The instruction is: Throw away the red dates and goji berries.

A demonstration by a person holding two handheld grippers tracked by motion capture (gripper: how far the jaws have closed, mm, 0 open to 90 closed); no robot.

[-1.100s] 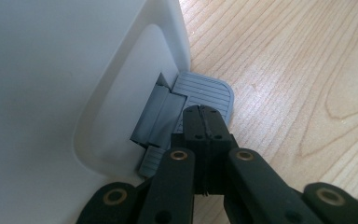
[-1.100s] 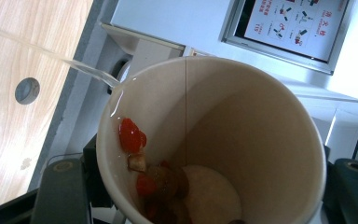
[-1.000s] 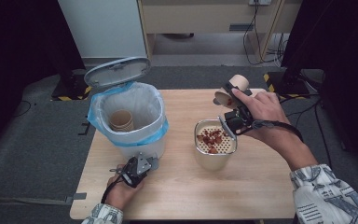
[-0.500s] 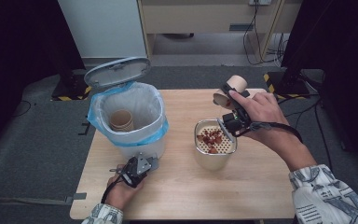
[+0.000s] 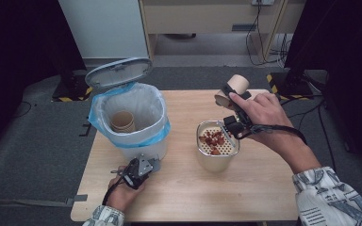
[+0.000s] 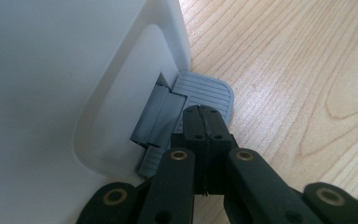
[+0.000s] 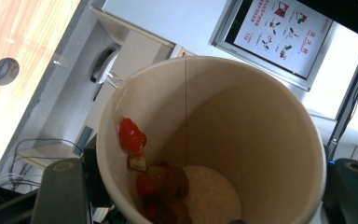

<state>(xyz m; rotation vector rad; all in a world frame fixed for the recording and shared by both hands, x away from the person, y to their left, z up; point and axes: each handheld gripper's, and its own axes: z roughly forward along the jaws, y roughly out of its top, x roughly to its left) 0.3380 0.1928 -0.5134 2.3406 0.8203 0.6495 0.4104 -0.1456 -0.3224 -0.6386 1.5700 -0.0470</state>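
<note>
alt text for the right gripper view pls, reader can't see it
Close-up into a tilted paper cup held between the right gripper's two black jaws, with red and brown food scraps stuck to its inner wall and bottom. Behind it are a strip of wooden table at upper left and a wall poster of red diagrams.

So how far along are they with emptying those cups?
One brown paper cup already lies in the white pedal bin. Red food scraps sit on the perforated strainer pot. The right gripper holds a tipped second paper cup with bits still stuck inside. The left gripper, shut, presses the grey pedal, lid up. Likely left: binning that cup.
</note>
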